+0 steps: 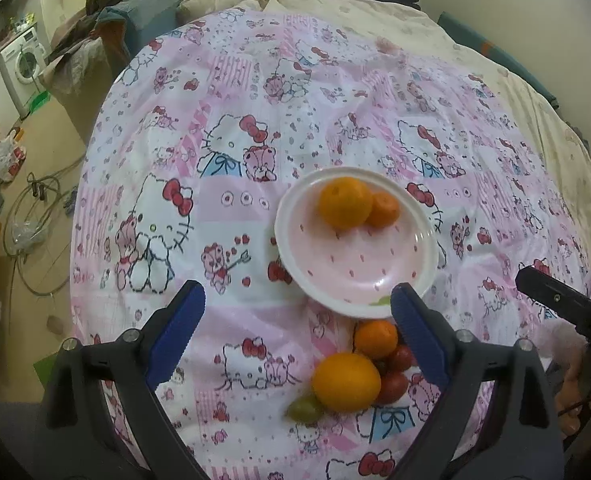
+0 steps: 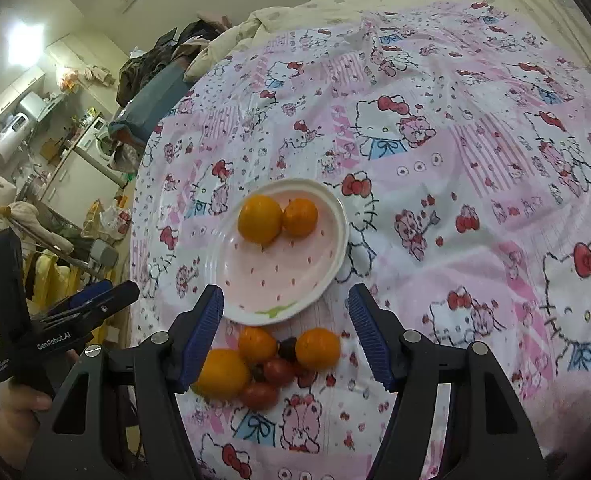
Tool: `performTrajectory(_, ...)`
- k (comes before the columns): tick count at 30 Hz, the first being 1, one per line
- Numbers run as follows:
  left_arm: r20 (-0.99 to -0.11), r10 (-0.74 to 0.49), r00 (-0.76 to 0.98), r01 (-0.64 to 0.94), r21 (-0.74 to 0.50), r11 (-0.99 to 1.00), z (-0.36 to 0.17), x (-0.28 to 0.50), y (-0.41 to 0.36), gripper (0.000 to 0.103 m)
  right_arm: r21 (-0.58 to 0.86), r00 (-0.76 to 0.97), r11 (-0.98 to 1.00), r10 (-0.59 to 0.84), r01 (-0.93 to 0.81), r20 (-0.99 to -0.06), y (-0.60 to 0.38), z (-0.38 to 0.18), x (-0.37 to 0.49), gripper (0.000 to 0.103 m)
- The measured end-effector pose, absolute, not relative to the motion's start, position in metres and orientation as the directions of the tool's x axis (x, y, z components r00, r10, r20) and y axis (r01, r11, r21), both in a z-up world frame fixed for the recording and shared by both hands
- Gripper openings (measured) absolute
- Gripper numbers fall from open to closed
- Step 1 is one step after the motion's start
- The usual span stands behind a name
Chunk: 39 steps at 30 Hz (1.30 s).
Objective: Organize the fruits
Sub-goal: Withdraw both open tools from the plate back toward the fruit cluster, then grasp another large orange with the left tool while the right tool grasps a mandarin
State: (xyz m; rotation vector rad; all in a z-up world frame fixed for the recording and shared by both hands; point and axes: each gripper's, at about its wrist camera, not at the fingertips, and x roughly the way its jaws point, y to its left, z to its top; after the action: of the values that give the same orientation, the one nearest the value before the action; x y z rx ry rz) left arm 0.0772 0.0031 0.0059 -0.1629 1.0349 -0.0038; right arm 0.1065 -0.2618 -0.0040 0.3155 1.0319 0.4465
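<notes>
A: Fruits were split between two spots — how many had made it onto the plate [image 2: 337, 236]?

B: Two. A large orange [image 2: 259, 219] and a smaller tangerine [image 2: 300, 217] sat touching each other at the far side of the pink plate, which lay on the patterned bedspread [image 2: 475, 184].

A: And the rest?

B: A pile just beside the plate's near rim: another large orange [image 2: 220, 374], two tangerines [image 2: 257, 345] [image 2: 318, 348], several small red tomatoes [image 2: 260, 396] and, in the left wrist view, a greenish one [image 1: 304, 409]. So, by my reckoning, well under half was done.

A: Was either tool carrying anything?

B: No — the left hand-held gripper [image 1: 297, 312] hung with its jaws wide apart and nothing between the pads. The right hand-held gripper [image 2: 285, 330] was also released, its jaws parted over the pile without touching a fruit

A: Both above the bed?

B: Yes, both tilted down toward the plate and pile
</notes>
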Motion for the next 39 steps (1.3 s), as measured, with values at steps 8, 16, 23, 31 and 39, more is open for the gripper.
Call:
performTrajectory(8,-0.854,-0.077,0.514,-0.092,-0.144,0.985,-0.004,0.068,0.009,0.092,0.442,0.438,0.878,0.476,-0.185,-0.763,-0.258,-0.014,0.090,0.068)
performTrajectory(16,-0.895,-0.134,0.426,-0.124,-0.204,0.971,-0.029,0.073,0.016,0.090,0.465,0.427,0.873,0.479,-0.144,-0.767,-0.252,-0.025,0.102,0.068)
performTrajectory(23,-0.939,-0.232,0.255,-0.046,-0.251,0.967,-0.063,0.070,-0.011,0.090,0.470,0.417,0.872,0.481,-0.137,-0.771,-0.249,-0.028,0.104,0.068)
performTrajectory(31,-0.956,-0.269,0.117,-0.031,-0.274,0.961,-0.097,0.070,-0.032,0.073,0.499,0.406,0.860,0.497,-0.110,-0.767,-0.254,-0.029,0.104,0.068)
performTrajectory(39,-0.954,-0.286,0.089,-0.033,-0.290,0.956,-0.106,0.077,-0.039,0.064,0.500,0.403,0.861,0.490,-0.086,-0.773,-0.261,-0.033,0.104,0.068)
